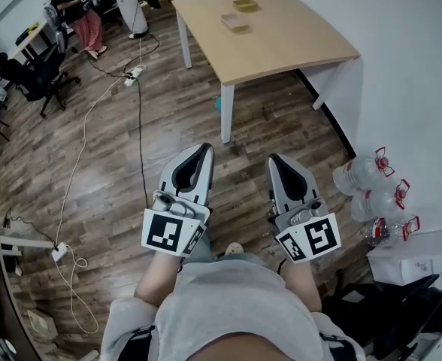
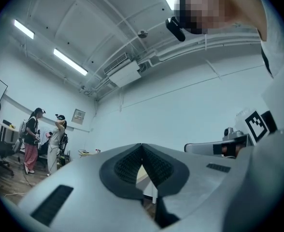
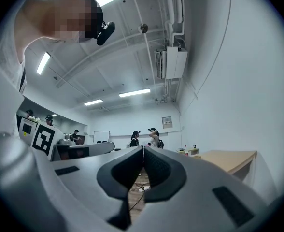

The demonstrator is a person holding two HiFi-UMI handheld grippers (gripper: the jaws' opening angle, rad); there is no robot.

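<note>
Both grippers hang in front of the person's body over the wooden floor, side by side and pointing away. My left gripper is shut with nothing between its jaws; its tips meet in the left gripper view. My right gripper is likewise shut and empty, tips together in the right gripper view. Neither touches anything. A light wooden table stands ahead, with a small tray and a flat box on it.
Cables and a power strip run across the floor at left. Water bottles and a white box sit against the right wall. People stand at the far left near office chairs.
</note>
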